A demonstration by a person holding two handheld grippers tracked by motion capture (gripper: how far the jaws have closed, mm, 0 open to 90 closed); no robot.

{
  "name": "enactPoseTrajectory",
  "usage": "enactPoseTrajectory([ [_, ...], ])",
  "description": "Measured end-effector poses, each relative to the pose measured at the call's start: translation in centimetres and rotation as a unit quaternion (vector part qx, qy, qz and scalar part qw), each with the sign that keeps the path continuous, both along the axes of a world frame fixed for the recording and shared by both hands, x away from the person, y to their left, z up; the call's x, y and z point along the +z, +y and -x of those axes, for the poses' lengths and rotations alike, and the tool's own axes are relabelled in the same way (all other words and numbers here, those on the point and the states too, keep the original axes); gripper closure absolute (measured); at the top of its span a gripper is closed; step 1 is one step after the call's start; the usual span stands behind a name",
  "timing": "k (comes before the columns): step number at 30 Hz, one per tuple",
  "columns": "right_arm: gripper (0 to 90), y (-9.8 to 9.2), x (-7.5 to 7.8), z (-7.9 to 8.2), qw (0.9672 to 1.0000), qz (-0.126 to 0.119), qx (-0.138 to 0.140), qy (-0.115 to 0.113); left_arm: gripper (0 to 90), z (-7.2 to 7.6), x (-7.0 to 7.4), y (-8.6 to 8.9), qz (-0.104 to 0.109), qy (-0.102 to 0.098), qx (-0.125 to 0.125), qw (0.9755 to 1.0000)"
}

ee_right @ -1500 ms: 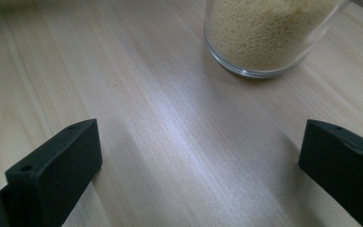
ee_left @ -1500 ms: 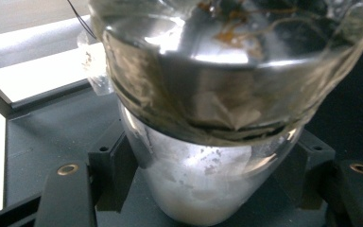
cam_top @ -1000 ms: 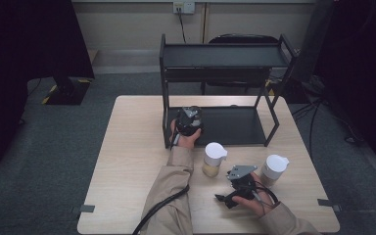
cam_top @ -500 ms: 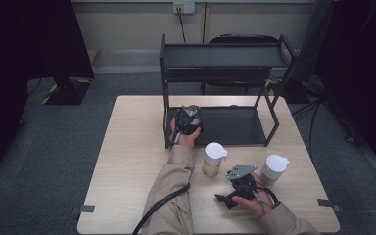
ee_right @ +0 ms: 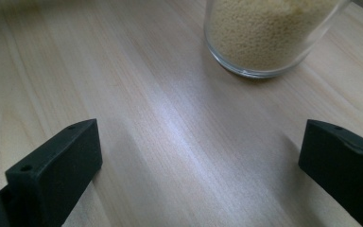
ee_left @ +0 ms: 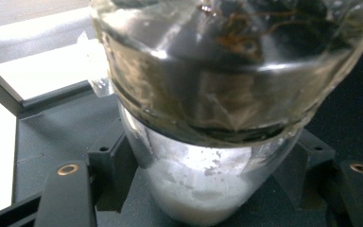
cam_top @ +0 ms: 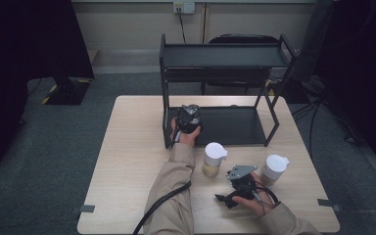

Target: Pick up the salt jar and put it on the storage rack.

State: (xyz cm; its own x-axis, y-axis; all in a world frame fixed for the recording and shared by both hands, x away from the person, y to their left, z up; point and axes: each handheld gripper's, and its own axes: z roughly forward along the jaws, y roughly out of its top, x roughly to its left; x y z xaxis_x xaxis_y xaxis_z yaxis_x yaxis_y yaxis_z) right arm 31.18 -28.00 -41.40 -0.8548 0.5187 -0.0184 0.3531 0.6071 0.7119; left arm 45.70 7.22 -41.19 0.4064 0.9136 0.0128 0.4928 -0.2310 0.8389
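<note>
My left gripper (cam_top: 188, 119) reaches into the lower shelf of the black rack (cam_top: 225, 126), at its left end. In the left gripper view it (ee_left: 208, 189) is shut on a glass jar (ee_left: 217, 94) with white powder in its narrow end; the jaws press on both sides of that end, just above the shelf floor. My right gripper (cam_top: 235, 186) rests low over the table's front, open, with nothing between its jaws (ee_right: 198, 142). A jar of yellow grains (ee_right: 269, 33) stands ahead of it; from above it is the white-lidded jar (cam_top: 214, 159).
A second white-lidded jar (cam_top: 275, 169) stands right of the right gripper. The rack's upper shelf (cam_top: 225, 56) overhangs the lower one, and its posts stand at the corners. Bare wooden table (cam_top: 132, 161) lies to the left. A cable trails along the left sleeve.
</note>
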Motion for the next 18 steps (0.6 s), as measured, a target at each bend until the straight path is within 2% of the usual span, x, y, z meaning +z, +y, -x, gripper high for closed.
enactPoseTrajectory([
  [10,0.0,0.0,0.0,0.0,1.0,0.0,0.0,0.0,31.0,-0.06,-0.05,-0.2,-0.001,-0.001,0.002,1.0],
  [18,0.0,0.0,0.0,0.0,1.0,0.0,0.0,0.0,30.9,0.01,0.02,-0.57,0.002,0.002,0.015,0.9999],
])
